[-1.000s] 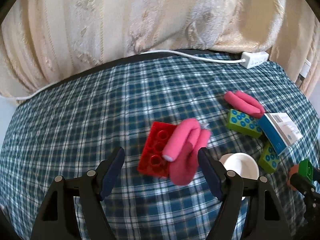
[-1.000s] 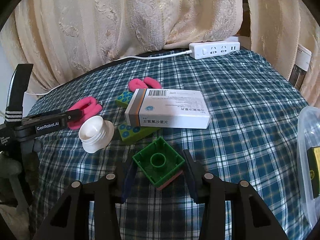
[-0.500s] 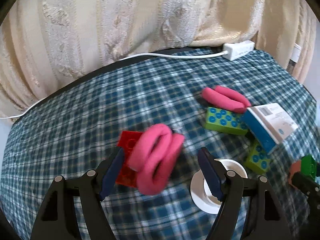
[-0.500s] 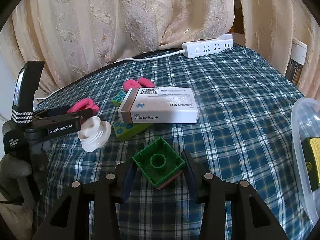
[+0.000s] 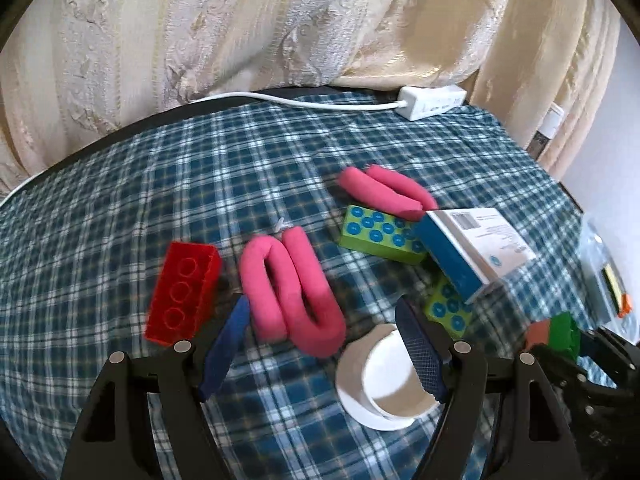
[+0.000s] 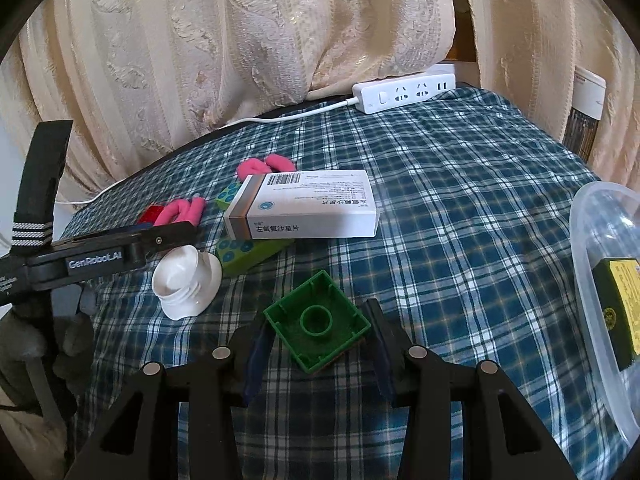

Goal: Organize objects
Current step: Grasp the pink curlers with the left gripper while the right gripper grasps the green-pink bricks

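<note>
A pink foam roll [image 5: 292, 288] lies on the checked cloth between the fingers of my left gripper [image 5: 320, 304]. That gripper is open: its left pad is at the roll's edge and its right pad stands apart. A red brick [image 5: 184, 288] lies just left of the roll. My right gripper [image 6: 316, 344] is shut on a green brick [image 6: 316, 324] with an orange piece under it, held hollow side up near the cloth. In the right wrist view the left gripper [image 6: 160, 236] reaches in from the left toward the roll [image 6: 180, 210].
A white cap [image 5: 384, 380] sits by the left gripper's right finger. Beyond are two green dotted blocks [image 5: 380, 236], a medicine box [image 6: 304, 204] and a second pink roll [image 5: 384, 192]. A power strip [image 6: 404, 92] lies at the back. A clear container [image 6: 600, 280] holding a box stands at right.
The pink roll, which leaned over the red brick, now lies flat on the cloth to its right. The left gripper swung and its view shifted. The right gripper kept its hold.
</note>
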The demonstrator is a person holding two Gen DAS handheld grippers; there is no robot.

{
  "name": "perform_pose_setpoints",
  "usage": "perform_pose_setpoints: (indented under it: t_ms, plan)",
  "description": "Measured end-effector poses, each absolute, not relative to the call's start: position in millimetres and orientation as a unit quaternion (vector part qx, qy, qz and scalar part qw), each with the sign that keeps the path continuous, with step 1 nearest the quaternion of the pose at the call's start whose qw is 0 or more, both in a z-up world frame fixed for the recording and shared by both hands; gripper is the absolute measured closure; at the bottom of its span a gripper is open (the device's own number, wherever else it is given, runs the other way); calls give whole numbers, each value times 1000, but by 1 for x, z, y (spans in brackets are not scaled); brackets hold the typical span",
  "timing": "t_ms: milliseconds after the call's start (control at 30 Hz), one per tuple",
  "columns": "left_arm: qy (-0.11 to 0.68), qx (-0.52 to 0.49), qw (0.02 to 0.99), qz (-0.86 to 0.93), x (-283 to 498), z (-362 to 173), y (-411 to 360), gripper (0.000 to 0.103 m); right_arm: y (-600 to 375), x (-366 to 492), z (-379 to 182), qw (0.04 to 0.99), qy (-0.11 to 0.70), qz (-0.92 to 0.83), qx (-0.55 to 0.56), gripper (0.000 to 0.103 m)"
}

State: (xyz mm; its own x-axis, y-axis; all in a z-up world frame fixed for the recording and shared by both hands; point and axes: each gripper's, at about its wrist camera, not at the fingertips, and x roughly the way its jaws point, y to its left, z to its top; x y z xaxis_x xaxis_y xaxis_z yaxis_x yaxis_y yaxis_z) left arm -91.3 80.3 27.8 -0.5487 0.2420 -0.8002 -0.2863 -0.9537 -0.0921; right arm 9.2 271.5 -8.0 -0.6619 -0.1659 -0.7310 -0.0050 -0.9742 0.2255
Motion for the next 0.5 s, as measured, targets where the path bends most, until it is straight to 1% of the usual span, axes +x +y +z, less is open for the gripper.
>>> perform_pose_setpoints:
  t_ms: [167, 400, 433, 500]
  plan:
    - [34, -456, 125, 881, -101, 22, 78, 26, 272, 9, -8, 45, -104, -906, 409, 56]
    - [65, -450, 105, 885, -110, 15, 85, 27, 272, 9, -8, 45, -104, -906, 409, 56]
    - [68, -448, 104, 885, -111, 14, 85, 29, 272, 9, -8, 45, -104, -906, 409, 56]
    - [73, -447, 102, 886, -112, 13, 86, 41, 272, 10, -8, 44, -104, -906, 408, 56]
